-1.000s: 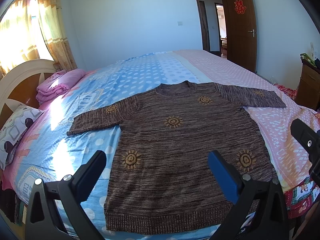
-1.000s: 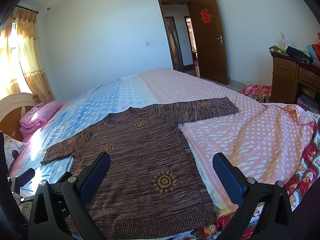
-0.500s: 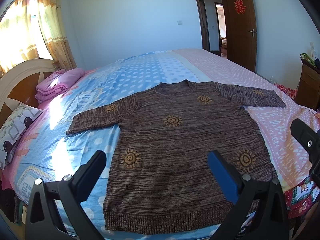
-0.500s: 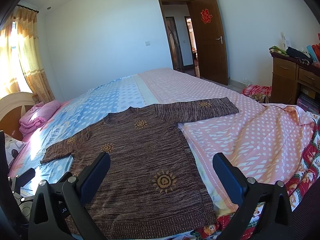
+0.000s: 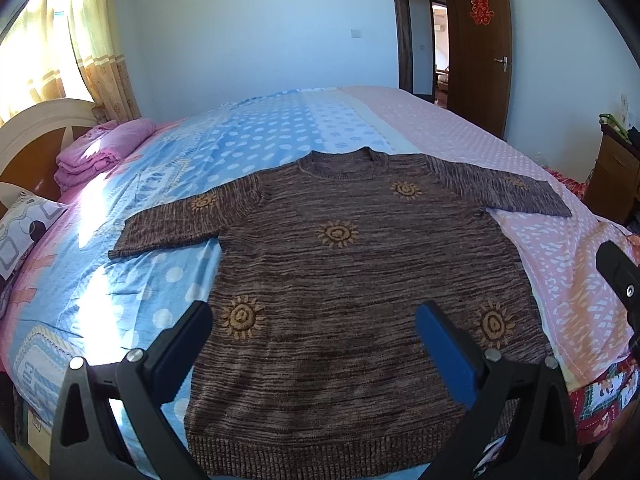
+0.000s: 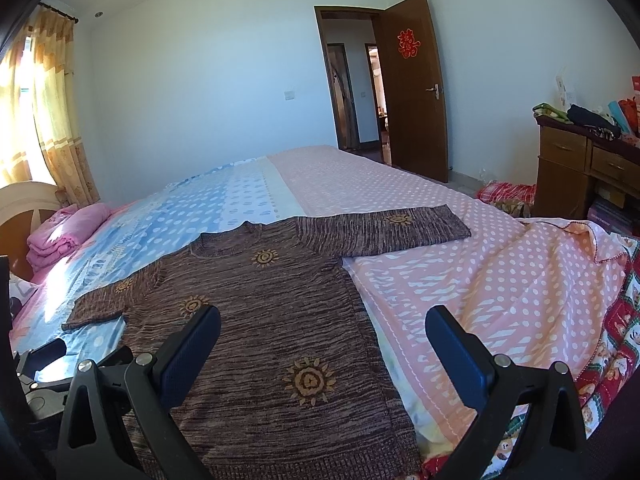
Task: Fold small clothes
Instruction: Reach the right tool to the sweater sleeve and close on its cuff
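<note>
A brown knit sweater (image 5: 352, 280) with orange sun motifs lies flat on the bed, both sleeves spread out, hem toward me. In the right wrist view the same sweater (image 6: 272, 308) fills the lower left. My left gripper (image 5: 314, 328) hovers open above the sweater's lower half, near the hem, with nothing between its fingers. My right gripper (image 6: 322, 334) is open too, held above the sweater's right side edge and the pink sheet. Neither touches the cloth.
The bed (image 5: 280, 136) has a blue dotted sheet on the left and a pink dotted one (image 6: 480, 280) on the right. Folded pink bedding (image 5: 100, 152) and a pillow (image 5: 24, 232) lie by the headboard. A wooden dresser (image 6: 580, 172) stands right, an open door (image 6: 412, 92) behind.
Both views have shifted only slightly; the sweater sits a little higher and closer in the left wrist view. Both grippers stay open and the sweater has not moved.
</note>
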### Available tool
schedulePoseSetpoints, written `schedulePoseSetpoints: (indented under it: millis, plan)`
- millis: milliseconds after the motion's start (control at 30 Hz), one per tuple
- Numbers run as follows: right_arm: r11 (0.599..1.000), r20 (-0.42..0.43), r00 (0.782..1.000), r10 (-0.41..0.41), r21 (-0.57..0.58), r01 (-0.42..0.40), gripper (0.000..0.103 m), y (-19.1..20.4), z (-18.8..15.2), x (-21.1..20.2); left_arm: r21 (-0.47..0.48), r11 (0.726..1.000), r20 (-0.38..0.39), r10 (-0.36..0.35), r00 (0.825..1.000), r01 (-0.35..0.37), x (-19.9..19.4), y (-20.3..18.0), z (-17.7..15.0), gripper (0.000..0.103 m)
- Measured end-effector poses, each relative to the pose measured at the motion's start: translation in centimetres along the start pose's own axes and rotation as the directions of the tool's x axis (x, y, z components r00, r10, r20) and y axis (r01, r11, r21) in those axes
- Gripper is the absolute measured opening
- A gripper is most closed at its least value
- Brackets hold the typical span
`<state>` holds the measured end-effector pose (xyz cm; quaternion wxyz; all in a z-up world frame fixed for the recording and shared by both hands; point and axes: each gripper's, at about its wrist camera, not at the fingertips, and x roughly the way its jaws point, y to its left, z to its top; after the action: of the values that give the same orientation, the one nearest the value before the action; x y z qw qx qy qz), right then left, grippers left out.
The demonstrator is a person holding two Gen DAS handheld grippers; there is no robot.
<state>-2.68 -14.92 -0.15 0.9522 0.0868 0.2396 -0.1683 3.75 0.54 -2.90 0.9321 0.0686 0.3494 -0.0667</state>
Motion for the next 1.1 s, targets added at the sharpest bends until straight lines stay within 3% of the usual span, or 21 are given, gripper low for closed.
schedulePoseSetpoints:
  millis: [233,400,533,700,867,1000,1100]
  plan:
    - [0.999,-0.054,0.998,-0.042,-0.017,0.041,0.102,-0.5,1.9,3.8,0.017,0.999,-0.01,0.047,0.999,-0.047,3.1,-0.2,2.1,0.103]
    - [0.996,-0.081,0.993,-0.083,-0.022,0.081,0.102,-1.7,4.3,7.2,0.007,1.0,-0.018,0.017,1.0,-0.017,5.5,0.6,4.0,0.103]
    - [0.985,-0.095,0.984,-0.152,0.062,0.158,0.102,-6.1,6.4,10.9,-0.012,1.0,-0.02,-0.027,0.999,0.027,8.2,2.3,5.3,0.103]
    - [0.952,-0.085,0.961,-0.261,0.14,0.271,0.101,-12.4,8.8,16.0,-0.059,0.996,-0.003,0.072,0.997,-0.072,13.2,5.1,6.4,0.103]
    - [0.927,-0.175,0.941,-0.289,0.196,0.32,0.079,-18.2,10.9,22.4,-0.067,0.989,-0.019,0.127,0.992,-0.128,18.3,6.7,7.2,0.103]
    - [0.906,-0.251,0.916,-0.313,0.21,0.367,0.068,-21.1,11.4,27.1,-0.112,0.986,-0.07,0.113,0.991,-0.121,21.1,7.7,7.5,0.103]
    - [0.906,-0.308,0.906,-0.29,0.217,0.363,0.067,-21.9,11.1,29.9,-0.159,0.983,-0.137,0.069,0.988,-0.091,22.5,8.2,7.3,0.103]
